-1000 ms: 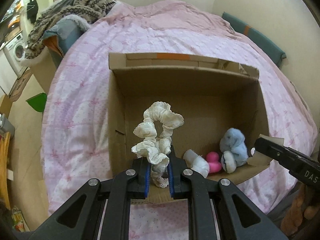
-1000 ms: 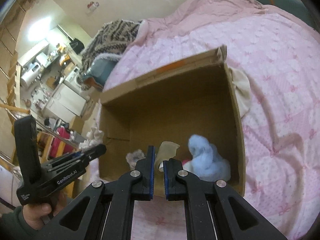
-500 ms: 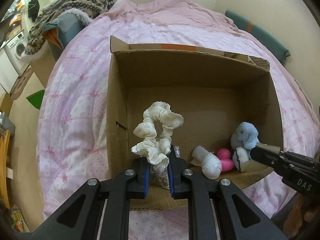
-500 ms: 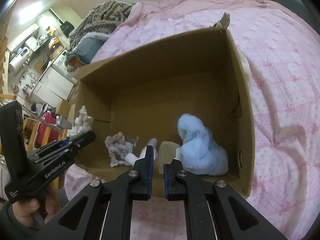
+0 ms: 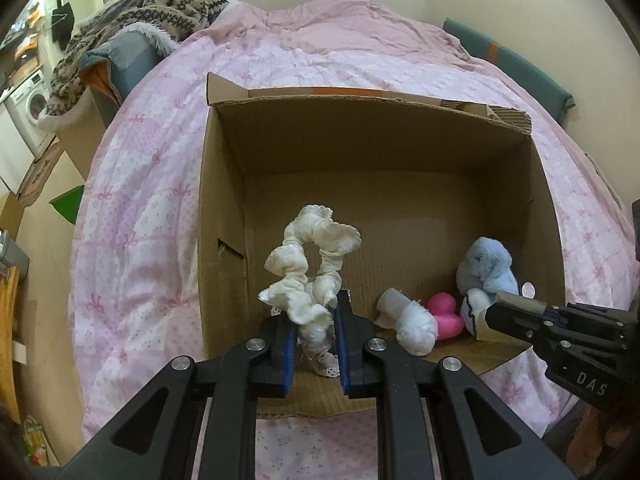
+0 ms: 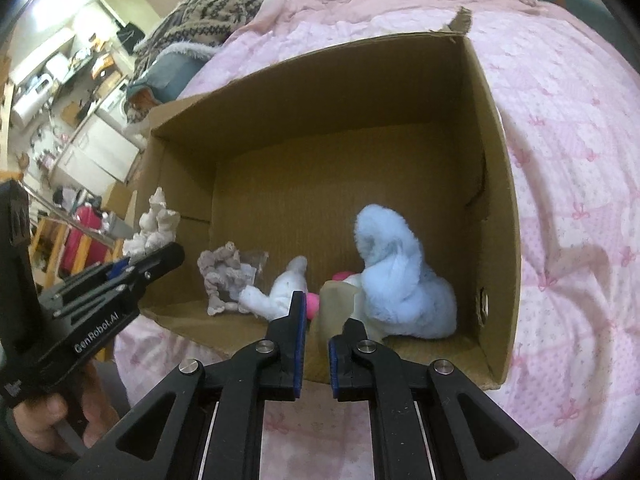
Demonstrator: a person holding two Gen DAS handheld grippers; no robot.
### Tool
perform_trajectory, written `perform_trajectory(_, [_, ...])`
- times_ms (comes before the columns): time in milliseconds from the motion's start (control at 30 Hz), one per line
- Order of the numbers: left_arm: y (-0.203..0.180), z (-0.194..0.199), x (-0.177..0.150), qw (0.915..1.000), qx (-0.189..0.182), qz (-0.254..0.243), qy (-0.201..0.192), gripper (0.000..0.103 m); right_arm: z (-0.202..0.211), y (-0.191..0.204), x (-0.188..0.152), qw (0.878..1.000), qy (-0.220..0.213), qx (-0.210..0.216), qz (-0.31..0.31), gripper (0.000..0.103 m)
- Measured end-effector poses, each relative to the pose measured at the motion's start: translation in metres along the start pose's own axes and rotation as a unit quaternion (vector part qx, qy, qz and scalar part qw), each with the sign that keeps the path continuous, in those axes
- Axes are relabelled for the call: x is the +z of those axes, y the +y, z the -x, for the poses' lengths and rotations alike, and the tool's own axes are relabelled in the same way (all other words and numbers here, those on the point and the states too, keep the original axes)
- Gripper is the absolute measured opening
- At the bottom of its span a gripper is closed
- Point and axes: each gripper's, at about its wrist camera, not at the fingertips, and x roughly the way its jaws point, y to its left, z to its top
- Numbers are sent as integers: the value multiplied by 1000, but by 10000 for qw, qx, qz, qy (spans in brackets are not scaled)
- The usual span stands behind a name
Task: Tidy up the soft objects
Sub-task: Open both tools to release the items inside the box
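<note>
**A:** What are the jaws doing?

**B:** My left gripper [image 5: 316, 322] is clamped on a cream ruffled fabric scrunchie [image 5: 310, 258]. It stands upright, its long axis vertical, rising above the fingertips over the near left part of the open brown cardboard box [image 5: 224, 208]. My right gripper [image 6: 317, 320] has its jaws a narrow gap apart around a beige cardboard flap [image 6: 336, 300] on the box's near edge; I cannot tell whether they grip it.

**A:** Any writing?

**B:** The left gripper's side reads "GenRobot.AI"; the right's shows "DAS".

**A:** What is in the box?

**B:** A fluffy pale-blue plush toy [image 6: 394, 276] sits at the right, beside a pink rubber duck [image 5: 443, 314], a white fluffy rolled sock [image 5: 408, 322] and a grey ruffled scrunchie [image 6: 224, 276]. The box rests on a pink patterned quilt [image 5: 140, 208].
</note>
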Motion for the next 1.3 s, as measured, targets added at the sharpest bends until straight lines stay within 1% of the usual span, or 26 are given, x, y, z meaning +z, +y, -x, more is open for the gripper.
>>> perform_trajectory(33, [0,0,0,10000,-3,8,3,14,0,2,0,10000,5,-33,38,14])
perform_trajectory(67, [1,0,0,10000,0,19,7,15,0,2,0,10000,9,-38,51,22])
perform_trajectory(100, [1,0,0,10000,1,27,10,18,0,2,0,10000,11,-15,45,26])
perform_trajectory(133, [1,0,0,10000,-4,34,12,20,1,1,1,10000,7,59,11,33])
perform_trajectory(200, [1,0,1,10000,-6,33,43,20,2,-3,2,9990,20,425,-166,34])
perform_trajectory(233, [0,0,1,10000,-25,24,59,21,4,-6,3,9982,-4,536,-283,34])
perform_trajectory(267, [0,0,1,10000,-39,16,55,21,5,-8,4,9982,-48,497,-345,38])
perform_trajectory(300, [-1,1,0,10000,-39,1,41,23,5,-9,4,9986,-78,382,-358,47])
perform_trajectory(333, [-1,2,0,10000,-21,-16,26,28,6,-9,5,9990,-111,256,-353,67])
perform_trajectory(367, [-2,3,0,10000,7,-33,0,33,7,-9,5,9990,-165,233,-358,71])
perform_trajectory(433, [-4,7,1,9999,85,-53,-95,61,9,-8,6,9987,-206,298,-353,71])
perform_trajectory(500, [-5,13,1,9996,113,-62,-244,69,12,-7,7,9988,-282,244,-321,73])
perform_trajectory(567, [-7,16,2,9994,159,-95,-288,71,15,-6,6,9986,-355,242,-299,80])
perform_trajectory(600, [-7,16,3,9994,192,-115,-268,72,14,-6,7,9981,-313,420,-318,82])
perform_trajectory(633, [-8,16,3,9994,218,-136,-236,72,9,-9,7,9954,-105,854,-414,82])
perform_trajectory(667, [-8,16,2,9994,260,-144,-202,72,7,-11,7,9948,-23,888,-502,82])
perform_trajectory(733, [-6,16,2,9991,342,-122,-195,72,13,-10,5,9989,-277,80,-364,82])
perform_trajectory(767, [-5,17,2,9990,388,-105,-214,72,14,-10,6,9991,-327,-29,-277,82])
perform_trajectory(833, [-4,18,2,9986,448,-80,-266,72,13,-15,9,9978,-230,408,-478,82])
perform_trajectory(867, [-3,18,3,9987,427,-65,-274,72,13,-18,9,9971,-233,448,-572,82])
perform_trajectory(933, [0,20,4,9989,348,-2,-305,72,13,-20,8,9971,-251,366,-615,82])
perform_trajectory(1000, [2,23,4,9987,335,42,-380,72,16,-20,8,9971,-281,378,-599,82])
perform_trajectory(1067, [4,29,5,9984,342,60,-454,74,20,-18,7,9971,-355,345,-570,82])
perform_trajectory(1167, [5,40,6,9974,415,64,-580,82,27,-16,6,9968,-478,246,-585,82])
perform_trajectory(1233, [6,50,6,9965,488,73,-676,91,36,-15,4,9964,-602,165,-575,82])
perform_trajectory(1300, [9,61,7,9962,430,149,-748,95,48,-12,3,9956,-755,96,-549,82])
